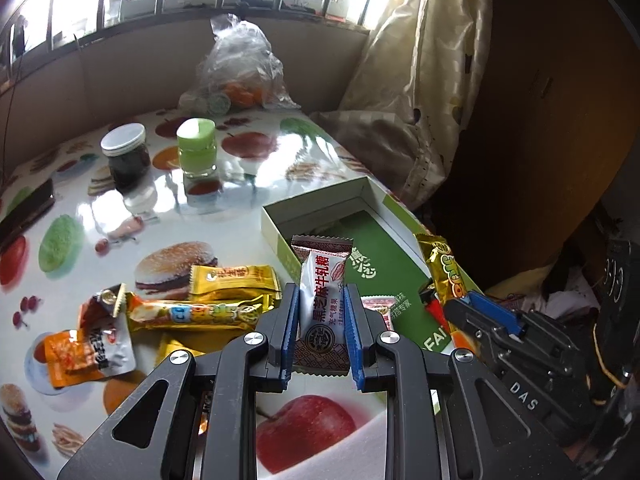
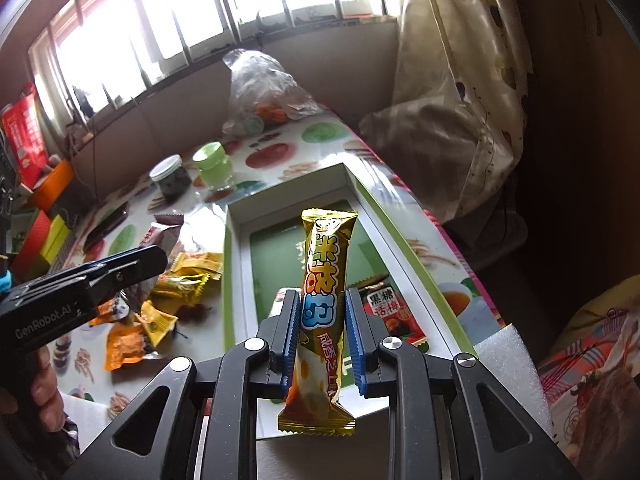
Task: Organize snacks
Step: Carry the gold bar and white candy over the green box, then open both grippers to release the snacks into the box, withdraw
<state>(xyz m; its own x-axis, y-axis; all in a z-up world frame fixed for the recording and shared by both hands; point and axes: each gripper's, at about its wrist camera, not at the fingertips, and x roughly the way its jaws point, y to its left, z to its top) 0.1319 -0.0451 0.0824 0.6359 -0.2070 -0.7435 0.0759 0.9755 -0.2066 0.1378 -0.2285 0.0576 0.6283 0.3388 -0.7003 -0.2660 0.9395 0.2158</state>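
Glossy oilcloth printed with apples and burgers covers the worktop [image 1: 224, 208], the broadest thing in view, and on its right side lies the open green-and-white box [image 2: 236, 264] that looks like the place for the snacks. A red packet [image 2: 390, 312] already rests on the box floor near the right wall. Left of the box a loose heap of snacks [image 1: 168, 308] in yellow, orange and silver wrappers lies scattered on the worktop. Farther back stand a dark jar [image 1: 126, 154] with a white lid and a green-capped jar [image 1: 197, 148], just beside each other, with a clear plastic bag [image 1: 240, 68] behind them by the wall. The right tool [image 2: 322, 316] is clamped on a gold-wrapped snack bar [image 2: 324, 272], held upright over the box with its ends sticking out above and below the blue pads. The left tool [image 1: 322, 320] is clamped on a white nougat candy [image 1: 322, 304] near the box's front left corner, apparently above the worktop edge of it. Both packets seem light and slippery, with crinkly film that would slide under a weak pinch; the nougat probably has a firm core, the bar may crush. Gripping across the filled middle, as now, rather than on the flat sealed ends, looks the safest hold.
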